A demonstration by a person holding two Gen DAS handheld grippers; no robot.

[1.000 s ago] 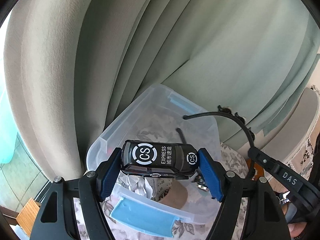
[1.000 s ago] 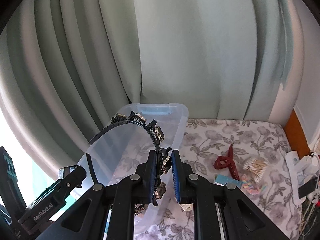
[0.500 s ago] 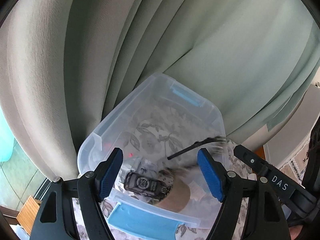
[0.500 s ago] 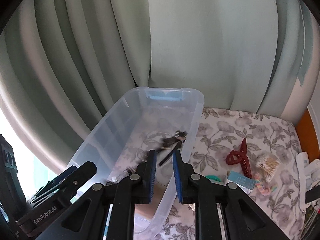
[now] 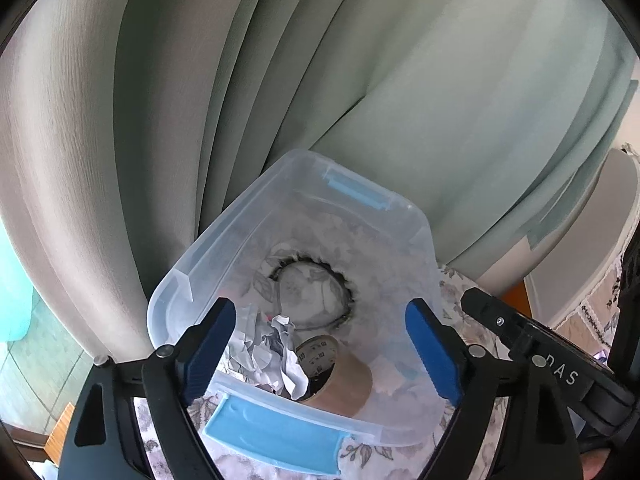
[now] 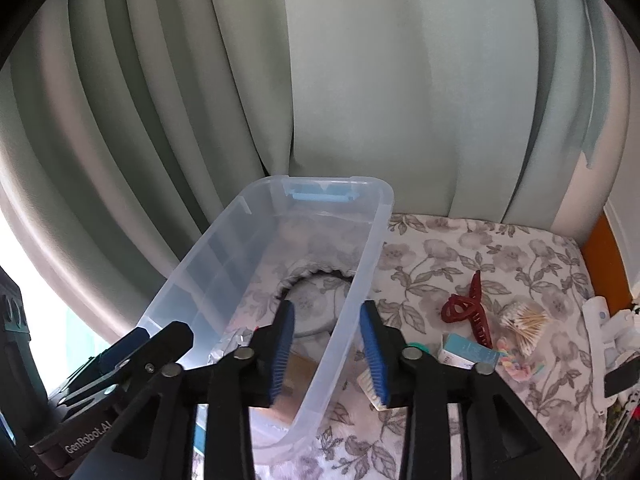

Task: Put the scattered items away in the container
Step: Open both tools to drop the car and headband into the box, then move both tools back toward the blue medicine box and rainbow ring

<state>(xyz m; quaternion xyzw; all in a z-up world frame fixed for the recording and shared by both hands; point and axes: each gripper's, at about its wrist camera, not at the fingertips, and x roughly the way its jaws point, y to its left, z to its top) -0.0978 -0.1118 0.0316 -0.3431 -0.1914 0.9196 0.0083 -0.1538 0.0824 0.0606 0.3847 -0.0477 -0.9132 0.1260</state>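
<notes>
A clear plastic bin point(image 5: 224, 224) with blue latches stands against the curtain. On its floor a black toothed headband point(image 5: 340, 280) lies flat, beside crumpled paper point(image 5: 276, 344) and a brown tape roll point(image 5: 340, 376). My left gripper point(image 5: 320, 306) hovers over the bin's near end; its jaws are opening wide, with nothing between them. My right gripper point(image 6: 327, 312) is opening too and holds nothing, its fingers either side of the right wall of the bin point(image 6: 376, 248). The headband point(image 6: 316, 272) lies just beyond it.
On the floral cloth right of the bin lie a red hair claw point(image 6: 468, 312), a bundle of cotton swabs point(image 6: 524, 320), a small teal box point(image 6: 468, 352) and coloured hair ties point(image 6: 516, 364). White devices point(image 6: 600, 332) sit at the far right. Curtains close off the back.
The left gripper let go of a black toy car, which dropped into the bin. The right gripper released the headband, which now lies flat inside. Both sets of jaws have spread.
</notes>
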